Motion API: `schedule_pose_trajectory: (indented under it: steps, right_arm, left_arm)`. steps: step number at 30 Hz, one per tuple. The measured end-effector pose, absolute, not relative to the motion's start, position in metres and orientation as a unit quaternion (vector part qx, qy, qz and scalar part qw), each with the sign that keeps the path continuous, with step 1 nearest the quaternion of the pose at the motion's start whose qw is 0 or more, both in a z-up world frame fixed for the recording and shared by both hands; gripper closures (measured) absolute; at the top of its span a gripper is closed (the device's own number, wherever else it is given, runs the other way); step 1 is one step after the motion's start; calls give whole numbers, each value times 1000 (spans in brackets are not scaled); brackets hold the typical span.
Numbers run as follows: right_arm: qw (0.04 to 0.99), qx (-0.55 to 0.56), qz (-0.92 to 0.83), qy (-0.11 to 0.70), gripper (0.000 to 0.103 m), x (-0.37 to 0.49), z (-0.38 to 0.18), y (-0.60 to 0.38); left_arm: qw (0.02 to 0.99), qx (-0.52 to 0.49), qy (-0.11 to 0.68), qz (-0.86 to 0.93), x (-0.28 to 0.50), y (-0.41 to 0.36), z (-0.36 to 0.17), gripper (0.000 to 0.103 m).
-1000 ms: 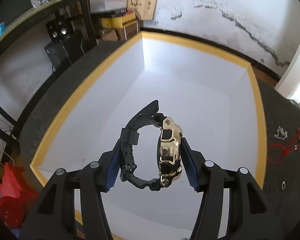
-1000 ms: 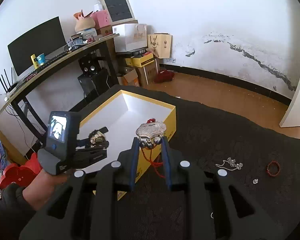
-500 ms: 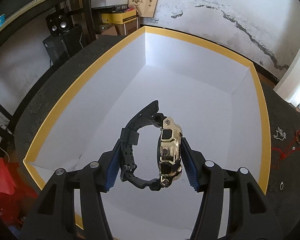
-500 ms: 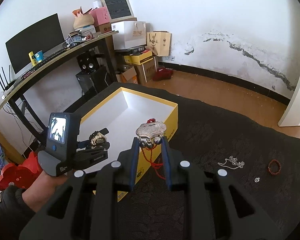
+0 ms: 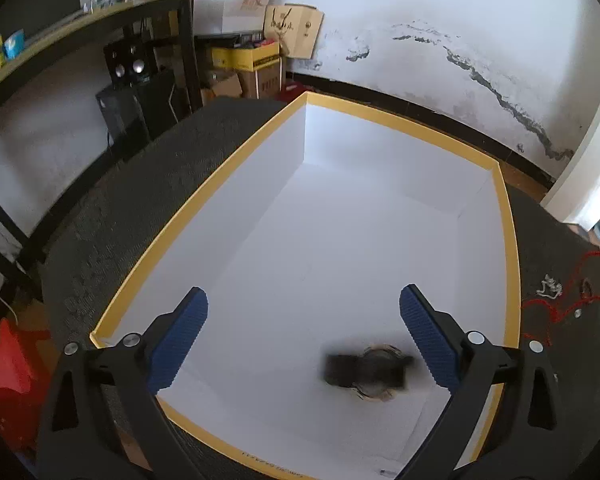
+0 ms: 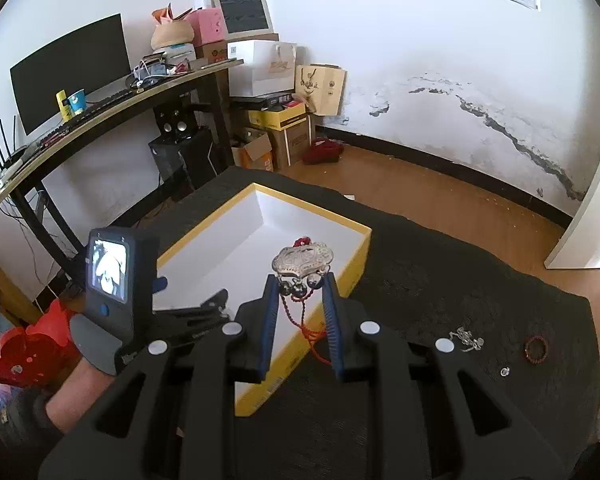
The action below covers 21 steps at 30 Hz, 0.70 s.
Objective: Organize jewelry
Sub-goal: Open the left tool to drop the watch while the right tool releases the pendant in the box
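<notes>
A yellow-rimmed white box lies on the dark mat. My left gripper hovers over its near end, jaws opening, nothing pressed between the blue pads. A gold-and-black watch, blurred, is loose in the box below the right pad. My right gripper is shut on a silver lock pendant; the pendant's red cord hangs between the fingers. It hovers over the box's near right wall. The left gripper's body with its small screen shows at left, held in a hand.
On the mat right of the box lie a silver chain, a red bead bracelet and a small clear stone. A desk with a monitor stands at left, cardboard boxes behind, a red bag near left.
The left gripper's jaws have spread wide and let go of the watch, which has dropped into the box. The right gripper, still holding the pendant, has drifted closer over the box.
</notes>
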State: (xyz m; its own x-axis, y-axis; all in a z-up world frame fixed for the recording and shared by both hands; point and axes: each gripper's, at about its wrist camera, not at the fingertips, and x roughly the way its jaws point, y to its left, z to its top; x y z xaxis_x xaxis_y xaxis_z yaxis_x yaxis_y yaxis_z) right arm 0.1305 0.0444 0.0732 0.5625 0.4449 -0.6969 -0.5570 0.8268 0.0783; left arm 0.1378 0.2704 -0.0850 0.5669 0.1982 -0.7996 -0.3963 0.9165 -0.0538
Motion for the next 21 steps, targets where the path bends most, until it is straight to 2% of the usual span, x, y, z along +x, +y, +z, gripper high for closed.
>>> schedule_pose_trajectory:
  steps: [9,21]
  right_arm:
    - [867,-77,302,389,80,158,77,98]
    - [844,-73,299,440,80,216,28,167]
  left_arm:
    - [877,-109,433,178,125,287,-75,9]
    - [877,-135,422,186,112,315,-68,9]
